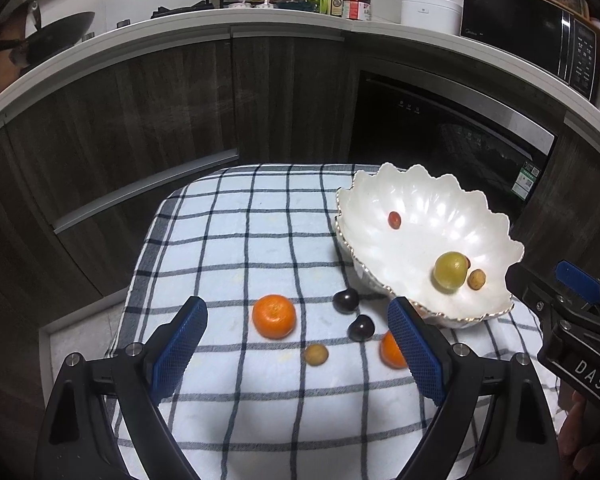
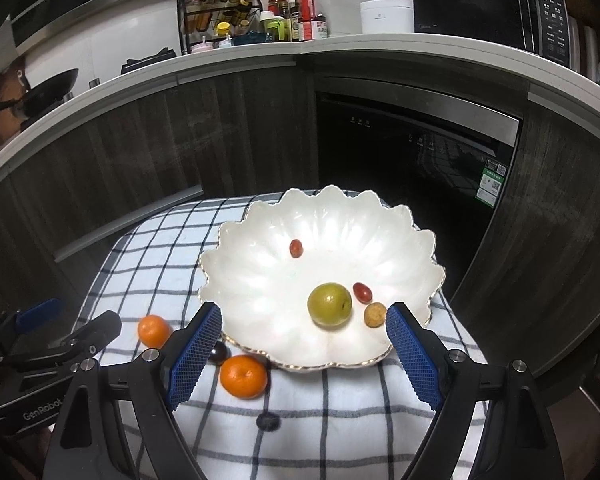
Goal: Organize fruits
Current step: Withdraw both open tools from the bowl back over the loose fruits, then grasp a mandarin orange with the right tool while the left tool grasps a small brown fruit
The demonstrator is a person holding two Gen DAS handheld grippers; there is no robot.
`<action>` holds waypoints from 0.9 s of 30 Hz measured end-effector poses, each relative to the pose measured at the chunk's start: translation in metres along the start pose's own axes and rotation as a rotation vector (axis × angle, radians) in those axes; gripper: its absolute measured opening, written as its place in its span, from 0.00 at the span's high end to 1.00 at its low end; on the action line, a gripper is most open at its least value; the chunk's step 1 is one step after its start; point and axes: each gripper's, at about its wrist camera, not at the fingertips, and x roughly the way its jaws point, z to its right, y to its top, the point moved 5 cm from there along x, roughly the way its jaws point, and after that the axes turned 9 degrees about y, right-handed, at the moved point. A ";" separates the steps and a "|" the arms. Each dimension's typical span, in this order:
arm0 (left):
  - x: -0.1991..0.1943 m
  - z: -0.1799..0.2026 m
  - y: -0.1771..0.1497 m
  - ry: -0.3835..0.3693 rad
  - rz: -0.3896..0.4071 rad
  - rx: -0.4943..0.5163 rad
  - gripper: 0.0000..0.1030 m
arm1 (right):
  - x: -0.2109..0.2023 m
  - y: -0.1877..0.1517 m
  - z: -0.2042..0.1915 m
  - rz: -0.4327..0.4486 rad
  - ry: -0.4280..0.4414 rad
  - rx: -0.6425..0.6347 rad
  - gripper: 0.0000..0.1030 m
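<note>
The right gripper (image 1: 580, 332) is showing "DAS" on its body (cut off); the left gripper (image 2: 44, 344) is showing "GenRobot".

Microwave (image 2: 496, 4), wok (image 2: 48, 94), checked cloth (image 1: 240, 216)

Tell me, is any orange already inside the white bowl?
No, both oranges lie on the checked cloth, outside the white bowl.

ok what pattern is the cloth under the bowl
White with a dark checked grid; the cloth shows best in the left wrist view.
</note>
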 end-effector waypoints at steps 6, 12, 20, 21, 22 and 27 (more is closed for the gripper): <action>-0.001 -0.006 -0.011 0.002 0.000 0.001 0.10 | -0.001 -0.012 -0.008 -0.009 -0.004 -0.010 0.17; 0.001 -0.008 -0.022 0.001 0.001 0.008 0.10 | 0.001 -0.022 -0.013 -0.018 -0.003 -0.022 0.17; 0.004 -0.006 -0.033 0.008 0.015 0.030 0.11 | 0.004 -0.033 -0.016 -0.028 -0.011 -0.034 0.17; 0.005 -0.005 -0.036 0.008 0.018 0.036 0.11 | 0.005 -0.035 -0.016 -0.031 -0.010 -0.037 0.17; 0.005 -0.005 -0.037 0.008 0.019 0.041 0.11 | 0.006 -0.037 -0.016 -0.035 -0.010 -0.039 0.17; 0.011 -0.001 -0.045 -0.007 0.020 0.067 0.14 | 0.011 -0.046 -0.016 -0.049 -0.014 -0.046 0.18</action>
